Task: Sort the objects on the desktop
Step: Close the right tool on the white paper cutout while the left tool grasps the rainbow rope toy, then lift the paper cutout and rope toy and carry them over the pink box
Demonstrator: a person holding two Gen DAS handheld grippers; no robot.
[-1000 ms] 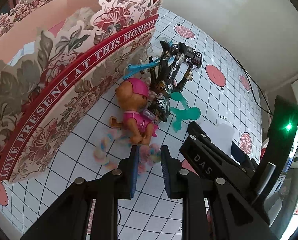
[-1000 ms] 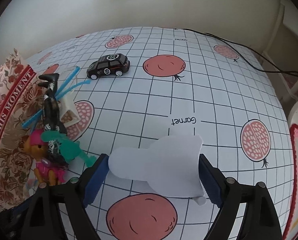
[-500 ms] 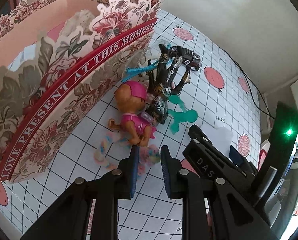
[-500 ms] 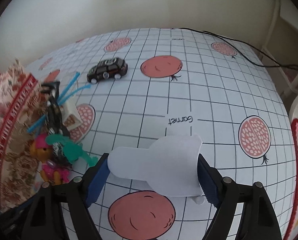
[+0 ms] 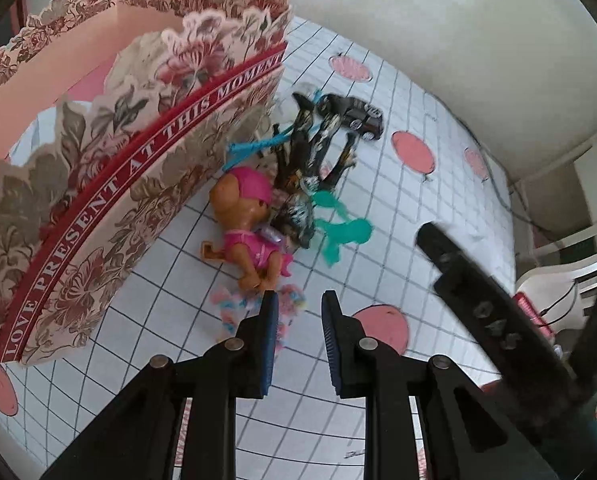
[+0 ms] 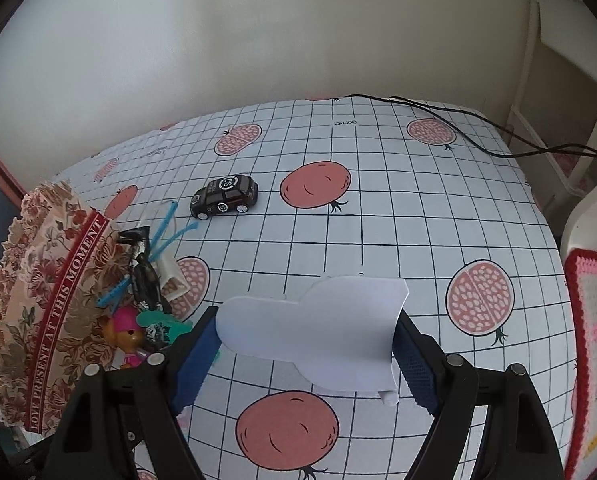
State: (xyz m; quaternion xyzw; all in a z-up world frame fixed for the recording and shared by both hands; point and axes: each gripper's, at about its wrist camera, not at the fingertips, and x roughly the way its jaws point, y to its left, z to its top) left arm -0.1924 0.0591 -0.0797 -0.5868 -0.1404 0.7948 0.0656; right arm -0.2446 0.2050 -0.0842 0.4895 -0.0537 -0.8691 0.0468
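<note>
My right gripper [image 6: 304,332] is shut on a white paper cutout [image 6: 318,320], which bows between the blue pads, lifted off the pomegranate-print tablecloth [image 6: 398,208]. My left gripper [image 5: 298,308] hovers with a narrow gap and nothing between its pads. Just beyond it lie a pastel ring [image 5: 230,312] and a toy pup in a pink cap [image 5: 246,216]. A dark doll [image 5: 302,168], a teal plastic piece [image 5: 338,228] and blue sticks [image 5: 254,146] are piled against the floral box [image 5: 98,184]. A black toy car [image 6: 224,196] stands apart behind them.
The floral box [image 6: 38,300] fills the left side, its inside pink. A black cable [image 6: 478,128] runs along the table's far right edge. A crocheted red-and-pink mat [image 6: 594,320] hangs at the right. A pale wall closes off the back.
The right gripper has risen with the white cutout, which now hangs above the cloth. In the left wrist view its black body has swung up and right. The left gripper stayed put.
</note>
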